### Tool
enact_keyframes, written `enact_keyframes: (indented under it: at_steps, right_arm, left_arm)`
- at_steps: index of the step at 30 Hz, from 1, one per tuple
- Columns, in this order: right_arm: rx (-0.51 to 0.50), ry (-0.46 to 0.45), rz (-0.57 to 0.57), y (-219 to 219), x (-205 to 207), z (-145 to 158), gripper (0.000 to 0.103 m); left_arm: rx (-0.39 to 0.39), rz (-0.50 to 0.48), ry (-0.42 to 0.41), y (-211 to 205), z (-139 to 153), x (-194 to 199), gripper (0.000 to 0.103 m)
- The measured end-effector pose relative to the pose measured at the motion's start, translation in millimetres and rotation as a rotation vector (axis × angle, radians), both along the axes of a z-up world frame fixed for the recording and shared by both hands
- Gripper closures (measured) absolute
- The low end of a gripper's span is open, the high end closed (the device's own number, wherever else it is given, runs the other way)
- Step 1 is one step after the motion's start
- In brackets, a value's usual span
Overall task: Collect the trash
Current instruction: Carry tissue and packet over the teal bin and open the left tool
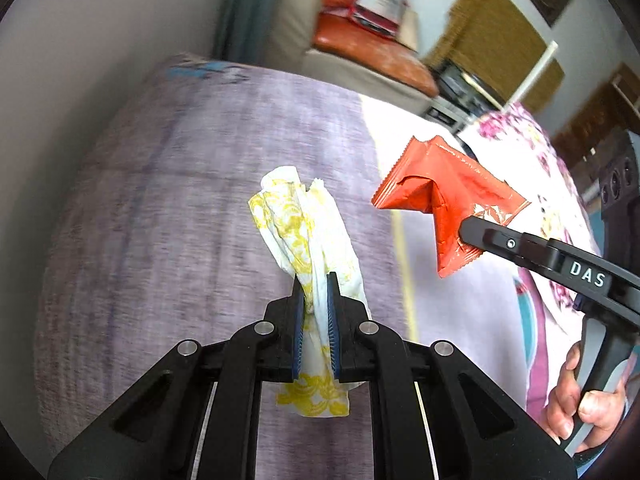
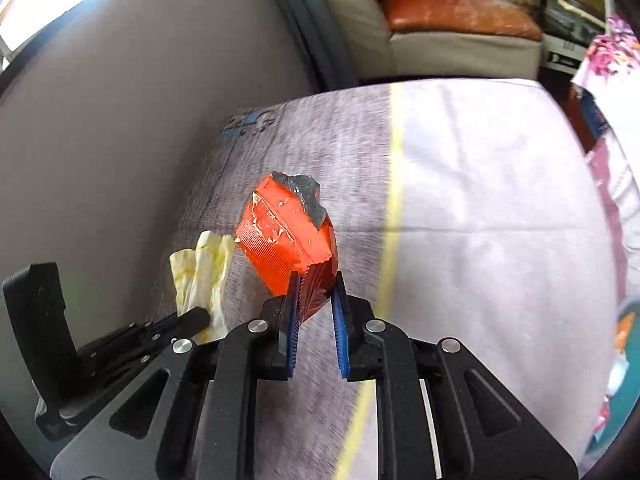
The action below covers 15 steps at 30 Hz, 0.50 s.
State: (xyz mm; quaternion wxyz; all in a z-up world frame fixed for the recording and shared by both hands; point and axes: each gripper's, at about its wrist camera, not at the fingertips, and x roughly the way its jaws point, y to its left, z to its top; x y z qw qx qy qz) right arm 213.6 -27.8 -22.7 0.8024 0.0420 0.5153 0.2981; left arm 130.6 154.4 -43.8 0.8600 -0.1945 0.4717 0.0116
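Note:
My left gripper (image 1: 316, 280) is shut on a crumpled white and yellow paper napkin (image 1: 298, 224), which hangs clear above the grey-purple bedcover (image 1: 180, 208). My right gripper (image 2: 317, 278) is shut on an orange-red snack wrapper (image 2: 284, 240) with a torn silver top, also lifted off the bed. In the left wrist view the orange-red wrapper (image 1: 444, 196) is at the right, pinched by the right gripper (image 1: 466, 234), with a hand (image 1: 580, 400) on its handle. The right wrist view shows the napkin (image 2: 204, 276) at the lower left in the left gripper (image 2: 196, 316).
The bed (image 2: 480, 200) has a pale half and a darker half split by a yellow stripe (image 2: 394, 184). A plain wall (image 2: 120, 100) borders its left side. Beyond the bed stands a cream sofa with an orange cushion (image 2: 456, 12). Floral fabric (image 1: 516, 136) lies at the right edge.

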Motion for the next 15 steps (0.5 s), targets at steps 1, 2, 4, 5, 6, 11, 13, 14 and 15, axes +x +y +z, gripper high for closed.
enact_keyframes:
  at_steps: [1,2,4,5,6,11,13,14,15]
  right_arm:
    - [0.005,0.000,-0.008,-8,-3,-1,0.089]
    - [0.009,-0.002,-0.018,-15,-5,0,0.089]
    - [0.013,-0.015,-0.053,-41,-11,6,0.089]
    - [0.013,-0.021,-0.067,-48,-11,8,0.089]
    - [0.014,-0.027,-0.081,-55,-13,9,0.089]
    - [0.022,-0.062,-0.175,-112,-26,17,0.089]
    - [0.032,-0.068,-0.223,-140,-32,20,0.089]
    - [0.034,-0.069,-0.240,-151,-32,20,0.089]
    - [0.035,-0.072,-0.257,-162,-35,22,0.089]
  left_arm:
    - [0.006,-0.026,-0.001,-13,2,2,0.092]
    - [0.009,-0.042,-0.001,-21,3,3,0.092]
    - [0.016,-0.084,-0.001,-42,5,5,0.092]
    - [0.018,-0.099,0.000,-50,6,6,0.092]
    - [0.021,-0.120,0.000,-61,7,7,0.092]
    - [0.031,-0.210,0.002,-108,9,17,0.092]
    - [0.032,-0.247,0.004,-129,10,22,0.092]
    - [0.032,-0.269,0.006,-142,11,25,0.092]
    - [0.032,-0.292,0.006,-155,11,28,0.092]
